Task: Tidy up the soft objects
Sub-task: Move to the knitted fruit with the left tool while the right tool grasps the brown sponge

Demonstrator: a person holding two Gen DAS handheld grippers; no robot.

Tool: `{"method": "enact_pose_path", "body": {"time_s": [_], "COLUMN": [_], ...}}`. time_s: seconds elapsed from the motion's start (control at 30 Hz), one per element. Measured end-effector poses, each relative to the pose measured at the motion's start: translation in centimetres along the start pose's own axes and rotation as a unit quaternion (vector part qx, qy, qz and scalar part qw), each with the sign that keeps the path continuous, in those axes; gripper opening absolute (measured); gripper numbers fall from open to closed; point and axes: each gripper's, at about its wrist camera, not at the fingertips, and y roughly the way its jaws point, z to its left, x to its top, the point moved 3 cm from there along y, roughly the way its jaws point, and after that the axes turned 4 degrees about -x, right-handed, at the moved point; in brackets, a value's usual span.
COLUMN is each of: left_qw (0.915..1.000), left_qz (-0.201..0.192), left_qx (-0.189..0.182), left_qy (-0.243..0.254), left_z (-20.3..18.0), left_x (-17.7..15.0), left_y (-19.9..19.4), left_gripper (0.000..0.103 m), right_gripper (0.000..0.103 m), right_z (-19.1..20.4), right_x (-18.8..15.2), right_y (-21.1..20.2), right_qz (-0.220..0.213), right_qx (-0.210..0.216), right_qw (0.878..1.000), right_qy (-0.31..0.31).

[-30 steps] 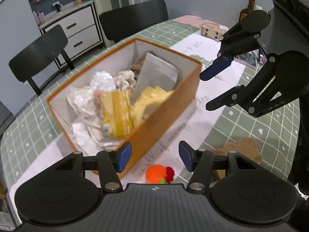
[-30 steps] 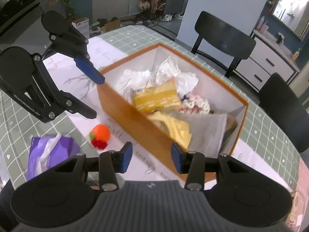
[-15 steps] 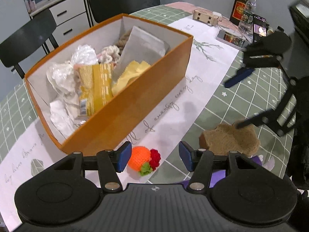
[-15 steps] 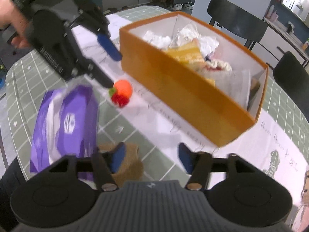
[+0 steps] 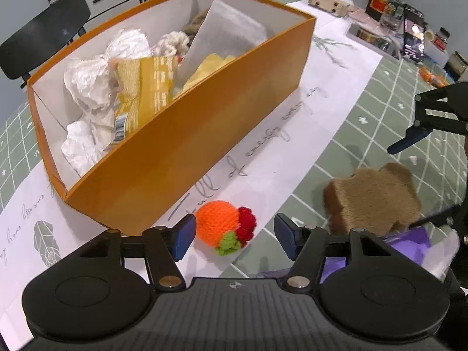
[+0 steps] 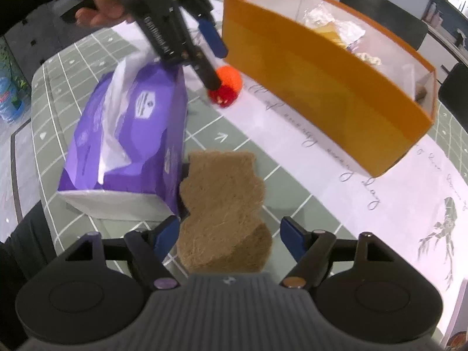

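An orange box (image 5: pixel 187 143) holds crumpled bags, a yellow packet and cloths. A crocheted orange ball (image 5: pixel 218 225) with red and green bits lies on the white runner in front of it. My left gripper (image 5: pixel 232 235) is open, its fingers on either side of the ball, close to the left pad. A brown fuzzy plush piece (image 6: pixel 222 204) lies on the green cloth. My right gripper (image 6: pixel 229 235) is open around its near end. The plush (image 5: pixel 374 200) also shows in the left wrist view, and the ball (image 6: pixel 229 83) in the right wrist view.
A purple tissue pack (image 6: pixel 128 143) lies left of the plush, touching it. The box (image 6: pixel 327 79) stands beyond. Bottles, a phone and small items (image 5: pixel 389 14) crowd the table's far end. Black chairs (image 5: pixel 44 32) stand behind the table.
Both grippers came down and back from over the box. The left now straddles the orange ball; the right now straddles the brown plush.
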Motion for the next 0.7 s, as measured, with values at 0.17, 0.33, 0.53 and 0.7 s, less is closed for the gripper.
{"method": "enact_pose_path", "body": {"time_s": [0.17,0.33,0.53,0.7], "left_qw": [0.9998,0.9995,0.9992,0.9987], "left_qz": [0.013,0.02,0.029,0.035], "left_qx": [0.0,-0.008,-0.008,-0.014], "left_qy": [-0.016,-0.026,-0.028,-0.034], "left_z": [0.9,1.0,1.1,1.2], "left_x": [-0.1,0.3,0.7,0.7], "left_y": [1.3,2.1,3.0,3.9], "left_gripper": [0.073,0.074,0.075,0.075], "right_gripper": [0.082,0.082,0.081,0.077], "right_z": [0.7,0.9,0.3,-0.4], "right_x": [-0.4,-0.7,-0.9,-0.9], "right_y": [1.9,3.0,3.7,4.0], "right_qz": [0.017,0.02,0.015,0.014], "right_qx": [-0.002,-0.001,0.005,0.011], "right_qw": [1.0,1.0,1.0,1.0], "right_qy": [-0.011,-0.01,0.01,0.026]}}
